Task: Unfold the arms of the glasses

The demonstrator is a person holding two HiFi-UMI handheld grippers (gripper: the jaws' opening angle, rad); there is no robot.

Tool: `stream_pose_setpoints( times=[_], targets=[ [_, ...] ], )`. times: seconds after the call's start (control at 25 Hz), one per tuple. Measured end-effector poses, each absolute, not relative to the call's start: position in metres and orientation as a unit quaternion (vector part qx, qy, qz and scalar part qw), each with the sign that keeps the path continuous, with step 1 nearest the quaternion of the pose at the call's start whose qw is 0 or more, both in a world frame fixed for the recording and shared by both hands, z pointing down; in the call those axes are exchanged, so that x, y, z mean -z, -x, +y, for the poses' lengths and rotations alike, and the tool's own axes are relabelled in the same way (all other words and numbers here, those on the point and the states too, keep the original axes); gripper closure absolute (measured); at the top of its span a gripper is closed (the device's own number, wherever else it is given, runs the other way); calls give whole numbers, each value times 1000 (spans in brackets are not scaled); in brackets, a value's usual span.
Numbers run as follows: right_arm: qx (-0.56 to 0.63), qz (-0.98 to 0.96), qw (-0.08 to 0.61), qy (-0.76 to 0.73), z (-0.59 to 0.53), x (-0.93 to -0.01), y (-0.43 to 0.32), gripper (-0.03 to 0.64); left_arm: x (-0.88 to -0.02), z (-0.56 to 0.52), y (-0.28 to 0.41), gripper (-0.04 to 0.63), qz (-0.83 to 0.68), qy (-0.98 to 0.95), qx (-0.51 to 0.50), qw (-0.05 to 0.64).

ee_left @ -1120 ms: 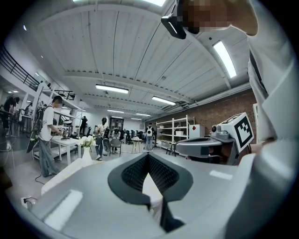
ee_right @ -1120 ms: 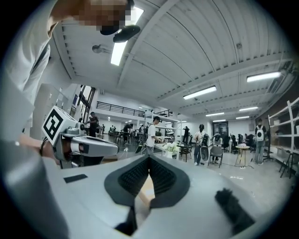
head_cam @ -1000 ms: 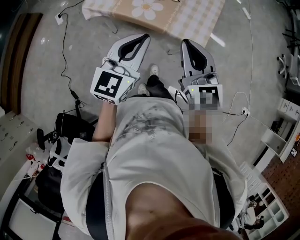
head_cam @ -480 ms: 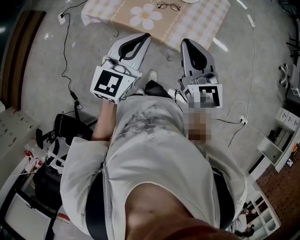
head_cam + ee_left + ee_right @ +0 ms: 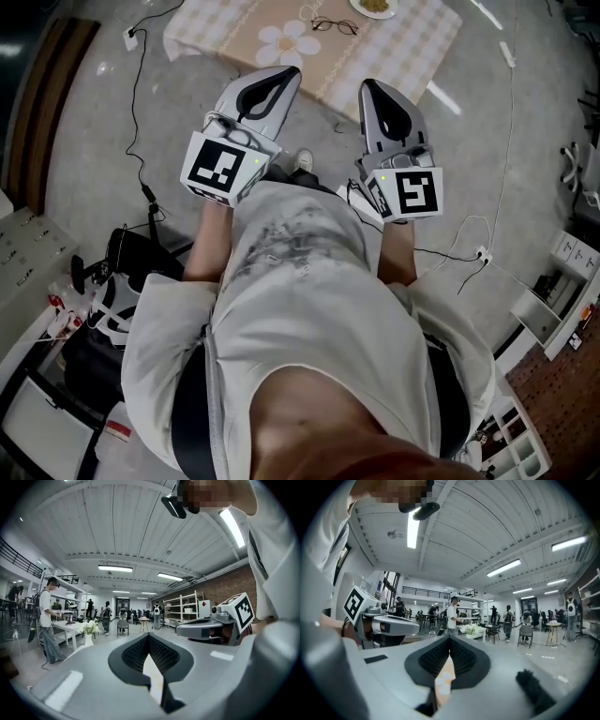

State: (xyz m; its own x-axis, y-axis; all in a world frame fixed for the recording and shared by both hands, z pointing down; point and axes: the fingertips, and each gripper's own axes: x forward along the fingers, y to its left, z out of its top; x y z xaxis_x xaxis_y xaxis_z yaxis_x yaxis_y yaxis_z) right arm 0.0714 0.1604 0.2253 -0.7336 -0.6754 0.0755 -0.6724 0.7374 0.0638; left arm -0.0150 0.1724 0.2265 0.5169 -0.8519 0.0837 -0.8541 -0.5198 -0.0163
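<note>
Thin wire-rimmed glasses (image 5: 335,25) lie on a table with a checked cloth (image 5: 234,28) at the top of the head view, next to a printed daisy; at this distance I cannot tell how their arms stand. My left gripper (image 5: 284,77) and right gripper (image 5: 368,87) are held side by side at waist height, pointing level toward the table and still short of it. Both are shut with nothing between their jaws. In the left gripper view the jaws (image 5: 149,637) meet at the tip, and the same holds in the right gripper view (image 5: 450,638).
A plate (image 5: 375,6) sits at the table's far edge. Cables (image 5: 136,112) and a power strip (image 5: 483,253) trail over the grey floor. Black gear (image 5: 122,262) stands at the left, white shelving (image 5: 553,309) at the right. Several people stand at distant tables.
The table has slid further into the top of the head view, and the glasses and plate now show. Both grippers keep the same shut, level pose.
</note>
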Motion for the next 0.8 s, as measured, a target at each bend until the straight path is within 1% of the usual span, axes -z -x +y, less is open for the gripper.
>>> stream_pose_setpoints(
  times=[0.36,0.8],
  targets=[
    [13,-932,48,-358,129,-226,-71,600,-227,141,14,586,-490,-870,-45,15],
    [7,-924,66,-377,80,-240,-57,600,-242,87,27,586,-469,-882,-48,25]
  ],
)
